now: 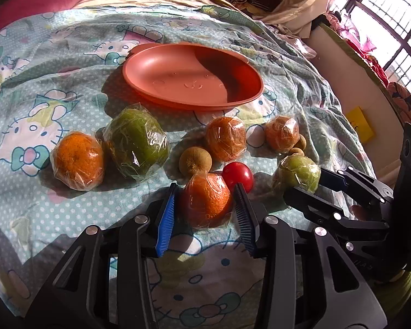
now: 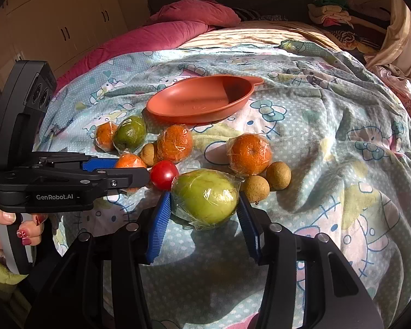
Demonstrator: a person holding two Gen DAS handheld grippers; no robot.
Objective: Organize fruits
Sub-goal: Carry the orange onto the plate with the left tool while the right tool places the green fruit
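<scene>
Both tongs clamp a wrapped fruit each, ready to lift toward the plate

The left gripper [image 1: 205,201] is closed on a wrapped orange [image 1: 205,203], with a red tomato [image 1: 237,176] touching just past its right pad; the right gripper [image 2: 204,209] is closed on a wrapped green fruit [image 2: 205,196], two small brown fruits [image 2: 256,188] beside its right pad. The orange plate [image 1: 156,63] lies empty, well ahead of both. Lift straight up first so neighbours stay put, grip firmly since film looks slippery
</scene>
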